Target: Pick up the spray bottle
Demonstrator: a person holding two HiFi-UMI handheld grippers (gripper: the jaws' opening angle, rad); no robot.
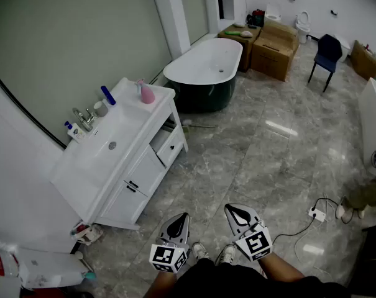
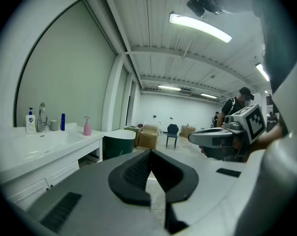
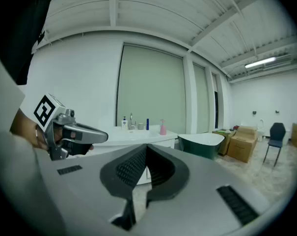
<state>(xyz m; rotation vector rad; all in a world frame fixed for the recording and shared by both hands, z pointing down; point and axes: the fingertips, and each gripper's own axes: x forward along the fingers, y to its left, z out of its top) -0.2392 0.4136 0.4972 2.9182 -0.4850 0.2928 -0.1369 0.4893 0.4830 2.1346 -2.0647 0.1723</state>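
Observation:
The pink spray bottle (image 1: 146, 93) stands upright on the far right end of the white vanity top (image 1: 128, 113), beside the sink. It also shows small in the left gripper view (image 2: 87, 127) and the right gripper view (image 3: 163, 128). My left gripper (image 1: 178, 226) and right gripper (image 1: 240, 216) are held side by side low over the floor, well short of the vanity. Both are shut and empty, the jaws meeting at the tips (image 2: 149, 154) (image 3: 147, 149). Both point roughly level, the left along the room and the right toward the vanity.
A blue bottle (image 1: 107, 95), grey cup (image 1: 100, 108), faucet (image 1: 83, 118) and soap bottle (image 1: 70, 129) share the vanity. A bathtub (image 1: 206, 64) stands beyond it, then cardboard boxes (image 1: 275, 48) and a blue chair (image 1: 327, 53). A power strip with cable (image 1: 317, 214) lies right.

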